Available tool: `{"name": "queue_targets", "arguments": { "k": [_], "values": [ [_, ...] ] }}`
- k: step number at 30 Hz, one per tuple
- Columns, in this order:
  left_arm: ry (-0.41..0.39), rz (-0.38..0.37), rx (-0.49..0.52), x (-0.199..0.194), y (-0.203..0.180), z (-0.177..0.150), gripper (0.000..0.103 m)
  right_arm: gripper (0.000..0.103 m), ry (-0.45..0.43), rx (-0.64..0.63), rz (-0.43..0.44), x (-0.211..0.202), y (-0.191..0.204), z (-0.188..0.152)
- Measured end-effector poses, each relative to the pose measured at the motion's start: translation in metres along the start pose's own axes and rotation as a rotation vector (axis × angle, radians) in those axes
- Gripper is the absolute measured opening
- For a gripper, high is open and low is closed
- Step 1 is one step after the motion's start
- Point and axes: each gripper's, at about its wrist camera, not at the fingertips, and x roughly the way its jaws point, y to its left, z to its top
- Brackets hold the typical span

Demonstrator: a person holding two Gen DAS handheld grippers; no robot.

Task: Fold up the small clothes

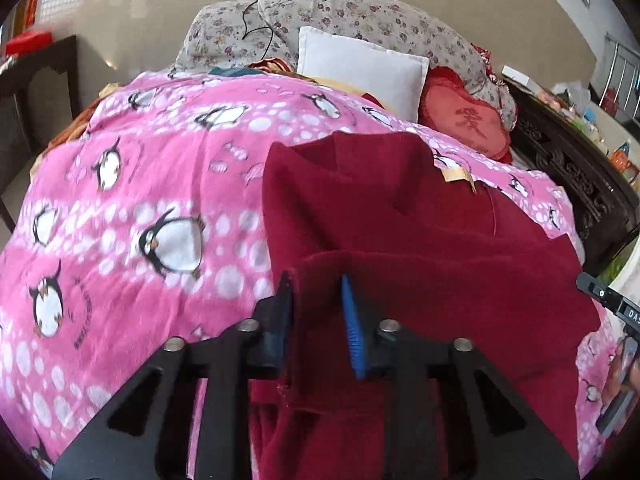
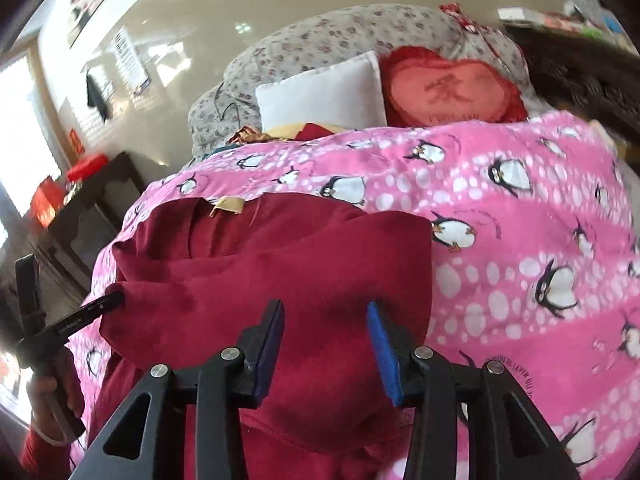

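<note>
A dark red fleece garment (image 1: 400, 240) lies on a pink penguin blanket (image 1: 140, 200), with a tan label (image 1: 456, 174) near its collar. My left gripper (image 1: 316, 292) is shut on a folded edge of the garment, which drapes between its blue pads. In the right wrist view the garment (image 2: 280, 264) is folded over, label (image 2: 228, 204) at the far side. My right gripper (image 2: 326, 320) is open, its blue pads wide apart over the near fold, gripping nothing. The left gripper also shows at the garment's left edge in the right wrist view (image 2: 108, 302).
A white pillow (image 1: 360, 68), a red heart cushion (image 1: 468, 120) and a floral quilt (image 1: 360, 16) lie at the bed's head. Dark carved furniture (image 1: 568, 160) stands to the right, a dark table (image 2: 88, 208) to the left. The blanket (image 2: 520, 240) spreads right of the garment.
</note>
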Motion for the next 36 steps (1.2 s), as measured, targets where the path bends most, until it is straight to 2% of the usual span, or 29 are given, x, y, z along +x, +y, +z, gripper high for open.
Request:
{"name": "queue_targets", "arguments": {
  "k": [1,4,5,8,9,12,14,18,20,21,22,24,26,28,30,32,36],
  "values": [
    [-0.005,-0.003,0.010,-0.001,-0.002,0.005,0.011,0.041,-0.006,0.000,0.004,-0.002,0.001,0.000],
    [-0.026,-0.054,0.001,-0.010,0.000,0.024,0.006,0.041,-0.028,-0.009,0.021,-0.014,0.009,0.003],
    [-0.061,-0.074,0.002,-0.022,0.002,0.034,0.006,0.041,-0.042,-0.019,0.033,-0.020,0.012,0.003],
    [-0.132,-0.044,-0.001,-0.037,0.008,0.046,0.006,0.041,-0.062,-0.059,0.073,-0.023,0.029,0.003],
    [-0.133,-0.037,-0.003,-0.035,0.010,0.046,0.006,0.041,-0.054,-0.074,0.090,-0.019,0.032,0.002],
    [-0.044,-0.034,-0.028,-0.008,0.019,0.034,0.006,0.042,0.030,-0.092,0.056,0.015,0.035,-0.006],
    [0.004,0.021,-0.004,0.011,0.019,0.018,0.006,0.042,0.058,-0.086,0.042,0.031,0.032,-0.011],
    [0.016,0.041,0.031,0.006,0.021,0.007,0.009,0.042,0.033,-0.071,0.053,0.007,0.029,-0.006],
    [0.000,0.047,0.017,-0.006,0.025,0.008,0.015,0.042,0.003,-0.116,0.029,-0.009,0.033,-0.007],
    [-0.021,0.053,0.009,-0.014,0.026,0.008,0.023,0.042,0.004,-0.148,0.020,-0.013,0.036,-0.010],
    [-0.038,0.054,0.002,-0.019,0.026,0.008,0.036,0.042,0.020,-0.176,0.005,-0.015,0.038,-0.015],
    [-0.063,0.041,-0.007,-0.028,0.025,0.005,0.053,0.042,0.082,-0.195,-0.055,-0.009,0.033,-0.030],
    [-0.059,0.048,0.004,-0.027,0.022,-0.002,0.054,0.042,0.119,-0.208,-0.087,0.000,0.026,-0.045],
    [-0.035,0.067,0.024,-0.021,0.018,-0.007,0.054,0.042,0.093,-0.232,-0.090,-0.003,0.026,-0.049],
    [-0.016,0.080,0.048,-0.019,0.012,-0.011,0.054,0.042,0.088,-0.226,-0.079,-0.011,0.031,-0.043],
    [-0.033,0.068,0.043,-0.023,0.011,-0.011,0.054,0.042,0.028,-0.203,-0.020,-0.026,0.036,-0.032],
    [-0.051,0.054,0.012,-0.021,0.005,-0.006,0.054,0.042,-0.025,-0.193,-0.040,-0.022,0.041,-0.014]
  ]
}}
